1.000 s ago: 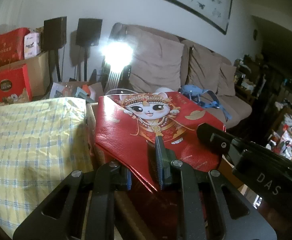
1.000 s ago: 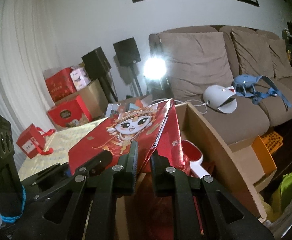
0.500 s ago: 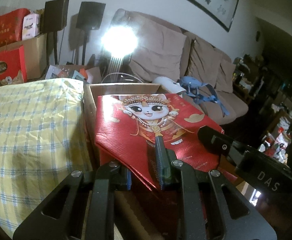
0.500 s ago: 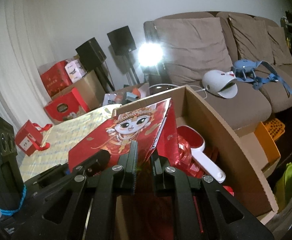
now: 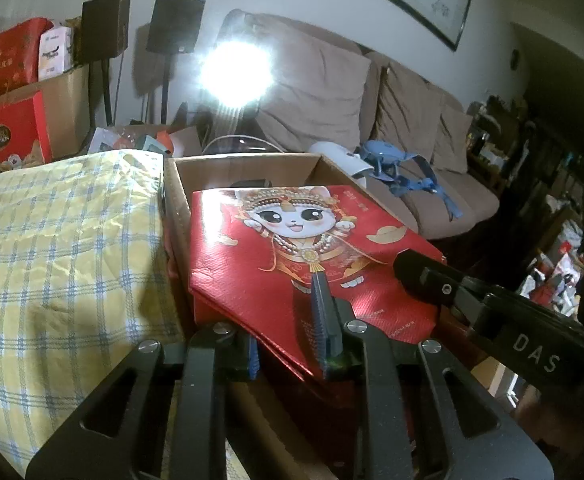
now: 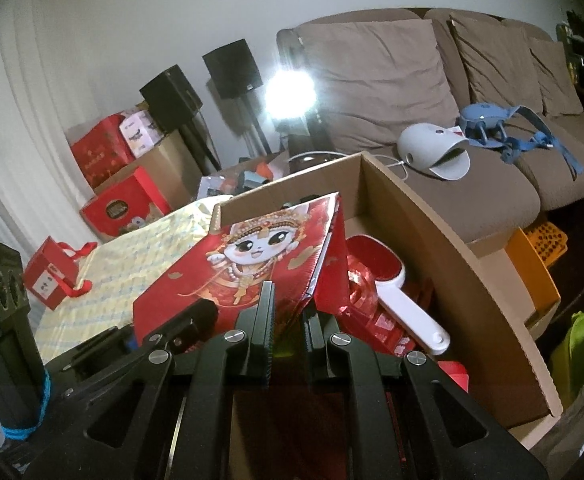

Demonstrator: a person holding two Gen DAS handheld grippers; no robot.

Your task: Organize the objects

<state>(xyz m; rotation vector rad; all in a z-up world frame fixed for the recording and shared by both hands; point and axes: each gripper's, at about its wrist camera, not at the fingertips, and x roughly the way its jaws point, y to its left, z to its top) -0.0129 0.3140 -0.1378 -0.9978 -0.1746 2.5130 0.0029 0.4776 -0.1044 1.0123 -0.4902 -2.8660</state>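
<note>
**Ana:** Left wrist view first: what crowds the red gift bag [image 5: 276,264]?

**Ben:** An open cardboard box [image 5: 180,200] sits under it, its near wall hard against a tabletop covered in a yellow plaid cloth [image 5: 60,248]. Behind are a brown sofa [image 5: 404,128] with a white helmet-shaped device [image 5: 340,158] and blue straps [image 5: 404,168] on the seat, two black speakers [image 5: 176,26] on stands, a glaring lamp [image 5: 234,72] and stacked red gift boxes [image 5: 10,140].

**Ana:** Anything in the bag's way inside the box?

**Ben:** From the right wrist, a red-and-white scoop-shaped tool [image 6: 388,292] and crinkled red packaging lie in the box just right of the bag. A small red box with ribbon handles [image 6: 52,276] stands on the cloth, well apart.

**Ana:** How does the bag lie?

**Ben:** Folded flat, tilted over the box opening, cartoon cat face up. Its long axis runs from the tools away toward the sofa, far end higher.

**Ana:** And the tools?

**Ben:** The left tool [image 5: 292,344] pinches the bag's near edge, one finger [image 5: 324,320] on top of the printed face. The right tool [image 6: 288,336] pinches the bag's fold at the near right corner, fingers nearly together.

**Ana:** Any writing?

**Ben:** "DAS" on the right tool's black body in the left view; "FERRERO COLLECTION", partly legible, on a red box. Print on the bag is too small to read.
</note>
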